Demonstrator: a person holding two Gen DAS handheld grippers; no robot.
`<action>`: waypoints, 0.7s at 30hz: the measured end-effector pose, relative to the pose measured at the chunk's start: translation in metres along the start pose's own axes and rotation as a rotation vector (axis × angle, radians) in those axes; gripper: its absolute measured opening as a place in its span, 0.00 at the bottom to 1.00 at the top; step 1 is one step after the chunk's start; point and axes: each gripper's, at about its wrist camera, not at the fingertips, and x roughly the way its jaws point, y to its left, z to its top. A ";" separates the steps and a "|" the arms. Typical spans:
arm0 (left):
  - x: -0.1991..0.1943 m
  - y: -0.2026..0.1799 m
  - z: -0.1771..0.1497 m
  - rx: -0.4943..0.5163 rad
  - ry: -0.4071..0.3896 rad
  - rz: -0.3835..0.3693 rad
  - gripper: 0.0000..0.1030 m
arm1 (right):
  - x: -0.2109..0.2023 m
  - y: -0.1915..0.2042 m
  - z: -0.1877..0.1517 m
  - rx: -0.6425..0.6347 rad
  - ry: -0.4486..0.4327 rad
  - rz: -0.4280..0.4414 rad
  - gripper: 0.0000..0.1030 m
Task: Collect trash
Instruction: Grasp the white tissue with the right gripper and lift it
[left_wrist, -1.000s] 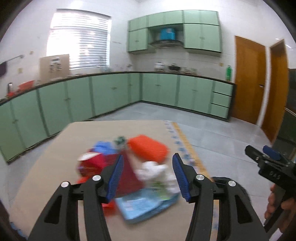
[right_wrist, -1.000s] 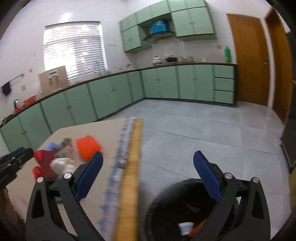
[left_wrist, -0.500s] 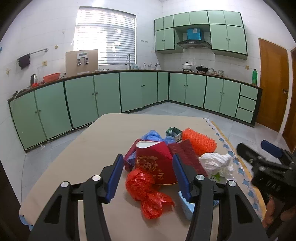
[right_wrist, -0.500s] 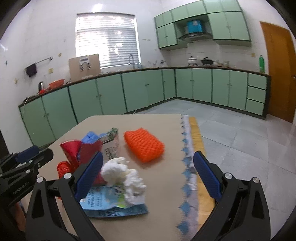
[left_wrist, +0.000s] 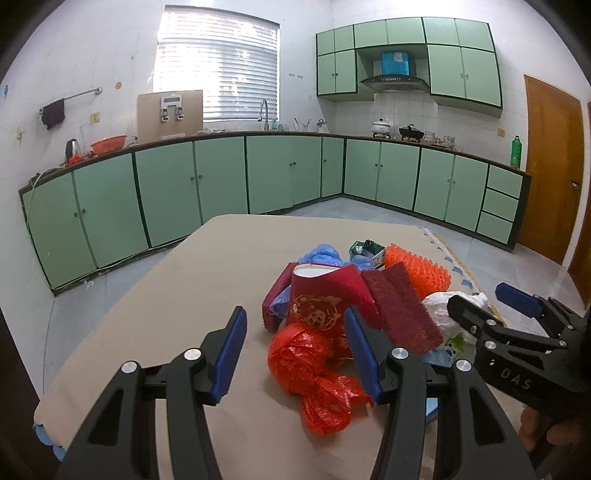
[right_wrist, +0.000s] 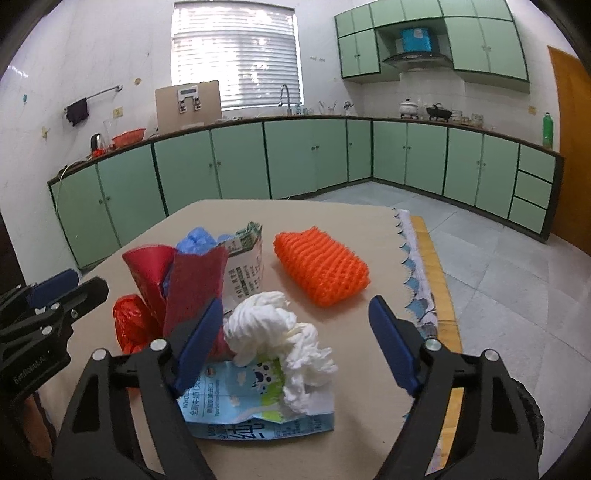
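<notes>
A pile of trash lies on the beige table (left_wrist: 184, 295). It holds a crumpled red plastic bag (left_wrist: 303, 358), a red paper cup (left_wrist: 321, 299), a dark red box (left_wrist: 402, 306), an orange foam net (right_wrist: 321, 266), a white tissue wad (right_wrist: 277, 328), a blue flat wrapper (right_wrist: 251, 402), a milk carton (right_wrist: 245, 266) and a blue bag (right_wrist: 199, 240). My left gripper (left_wrist: 295, 350) is open, its fingers on either side of the red plastic bag. My right gripper (right_wrist: 295, 339) is open, around the tissue wad, above the wrapper.
Green cabinets (left_wrist: 221, 184) line the far walls under a window. The table's right edge has a scalloped trim (right_wrist: 413, 266), with tiled floor (right_wrist: 517, 277) beyond. A black bin rim (right_wrist: 532, 413) shows at the lower right. A wooden door (left_wrist: 550, 166) is at right.
Both grippers swung left from the floor and bin toward the trash pile and moved closer. The left now frames the red bag, the right the tissue wad.
</notes>
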 end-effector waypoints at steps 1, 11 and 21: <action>0.000 0.000 0.000 -0.001 0.001 -0.001 0.53 | 0.002 0.003 0.000 -0.009 0.008 0.006 0.71; 0.001 -0.009 -0.002 0.002 0.012 -0.027 0.53 | 0.009 0.003 -0.004 -0.013 0.055 0.072 0.41; -0.001 -0.022 0.000 0.010 0.022 -0.060 0.53 | 0.003 -0.003 -0.004 -0.007 0.046 0.102 0.20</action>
